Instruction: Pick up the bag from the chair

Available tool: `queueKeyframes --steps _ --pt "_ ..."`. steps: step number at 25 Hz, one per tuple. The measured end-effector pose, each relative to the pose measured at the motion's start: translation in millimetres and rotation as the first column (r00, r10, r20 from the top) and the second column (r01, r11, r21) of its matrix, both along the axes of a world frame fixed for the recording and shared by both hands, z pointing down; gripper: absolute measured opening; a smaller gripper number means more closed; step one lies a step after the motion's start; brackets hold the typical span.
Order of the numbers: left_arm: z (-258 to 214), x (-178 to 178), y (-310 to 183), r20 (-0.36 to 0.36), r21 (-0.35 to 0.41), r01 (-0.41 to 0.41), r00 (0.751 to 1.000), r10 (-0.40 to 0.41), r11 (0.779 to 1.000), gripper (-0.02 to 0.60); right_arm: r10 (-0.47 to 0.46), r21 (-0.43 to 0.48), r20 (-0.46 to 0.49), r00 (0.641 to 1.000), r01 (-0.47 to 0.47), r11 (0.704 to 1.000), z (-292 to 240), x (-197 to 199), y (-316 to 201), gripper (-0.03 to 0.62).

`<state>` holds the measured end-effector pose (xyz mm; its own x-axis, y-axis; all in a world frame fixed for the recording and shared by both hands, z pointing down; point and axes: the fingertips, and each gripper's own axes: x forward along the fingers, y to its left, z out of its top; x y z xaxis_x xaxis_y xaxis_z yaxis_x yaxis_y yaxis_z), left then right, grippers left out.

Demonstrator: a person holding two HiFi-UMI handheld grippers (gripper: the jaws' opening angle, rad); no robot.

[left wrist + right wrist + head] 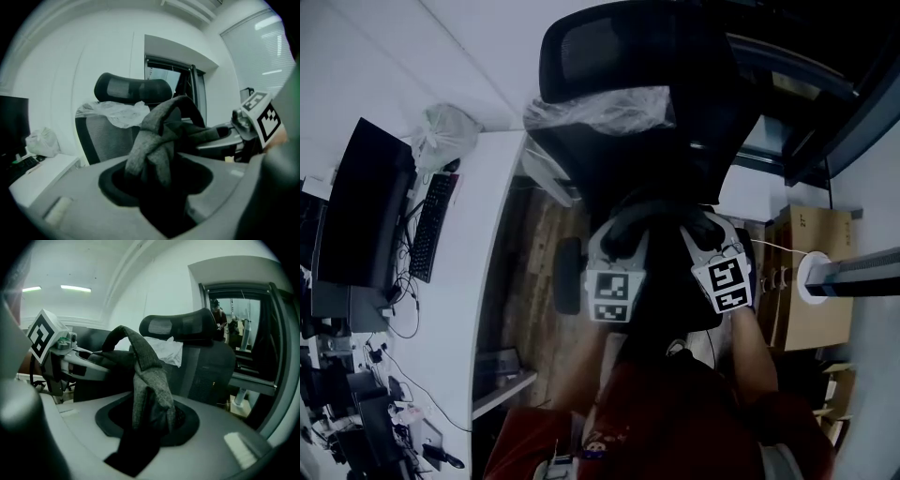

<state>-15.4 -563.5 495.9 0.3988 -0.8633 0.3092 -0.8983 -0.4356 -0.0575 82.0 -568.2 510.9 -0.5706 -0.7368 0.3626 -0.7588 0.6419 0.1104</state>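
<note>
The bag point(661, 234) is dark, with grey woven handles, and hangs in front of the black office chair point(619, 47) between my two grippers. My left gripper point(621, 242) is shut on one grey handle point(152, 145), whose fabric is bunched between its jaws. My right gripper point(701, 234) is shut on the other handle point(150, 376). Each gripper view shows the other gripper's marker cube to the side, the right gripper point(255, 117) and the left gripper point(47, 338). The bag's body below the handles is mostly hidden.
Clear plastic wrap point(600, 112) drapes over the chair's backrest. A white desk point(478, 234) on the left carries a monitor point(356, 206), a keyboard point(431, 225) and a plastic bag point(445, 131). Cardboard boxes point(811, 272) stand at the right.
</note>
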Motion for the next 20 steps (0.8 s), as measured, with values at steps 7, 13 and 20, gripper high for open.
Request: queueKeyframes --steps 7,13,20 --pt "-26.2 17.1 66.9 0.018 0.029 0.016 1.000 -0.017 0.999 0.213 -0.007 0.039 0.002 1.000 0.007 0.999 -24.6 16.6 64.5 0.132" --pt "-44.1 21.9 126.3 0.028 0.059 0.035 0.999 -0.037 0.998 0.213 -0.024 0.062 0.010 1.000 0.024 0.998 -41.8 20.9 121.7 0.132" --pt "-43.2 22.2 191.7 0.027 0.046 0.053 0.998 -0.054 0.998 0.210 -0.049 0.049 0.000 0.999 0.049 0.998 -41.4 20.4 184.7 0.132"
